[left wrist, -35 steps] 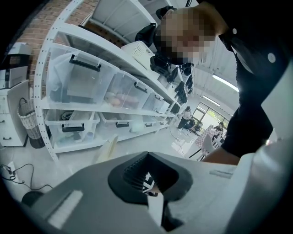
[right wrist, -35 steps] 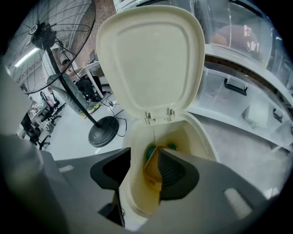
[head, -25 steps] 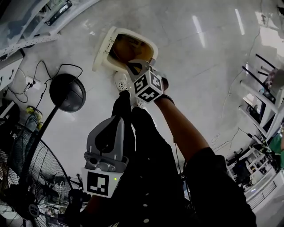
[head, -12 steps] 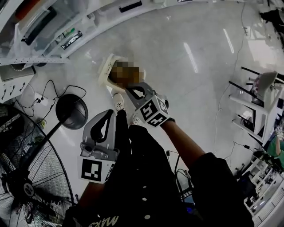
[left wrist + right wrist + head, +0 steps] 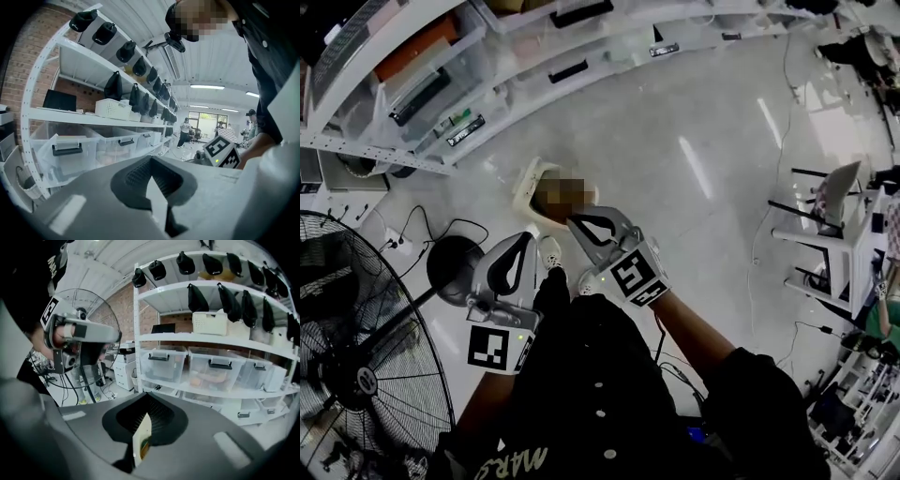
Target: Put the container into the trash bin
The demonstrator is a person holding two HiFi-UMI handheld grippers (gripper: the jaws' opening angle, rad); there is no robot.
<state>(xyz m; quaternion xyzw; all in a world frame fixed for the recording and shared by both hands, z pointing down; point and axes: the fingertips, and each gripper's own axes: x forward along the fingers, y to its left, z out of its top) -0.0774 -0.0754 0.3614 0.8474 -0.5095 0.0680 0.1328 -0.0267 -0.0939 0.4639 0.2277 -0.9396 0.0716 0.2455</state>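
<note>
1. Pinches a thin pale slip [image 5: 142,437] in the right gripper's [image 5: 578,223] closed jaws; holds the left gripper [image 5: 525,240] pressed together, empty.
2. Shows no container; trash bin [image 5: 528,183] just beyond the right gripper's tips, opening obscured.
3. Probably handles light, thin-walled, crushable; best taken at the rim.

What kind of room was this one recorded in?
Probably a workshop or lab storeroom: white shelving with clear lidded bins, a big floor fan, and a polished floor.

Head view dim; streaks of glare on glossy floor [image 5: 694,169]. Gripper views brighter, ceiling strips [image 5: 207,86] lit; fisheye edges, dark corners.
</note>
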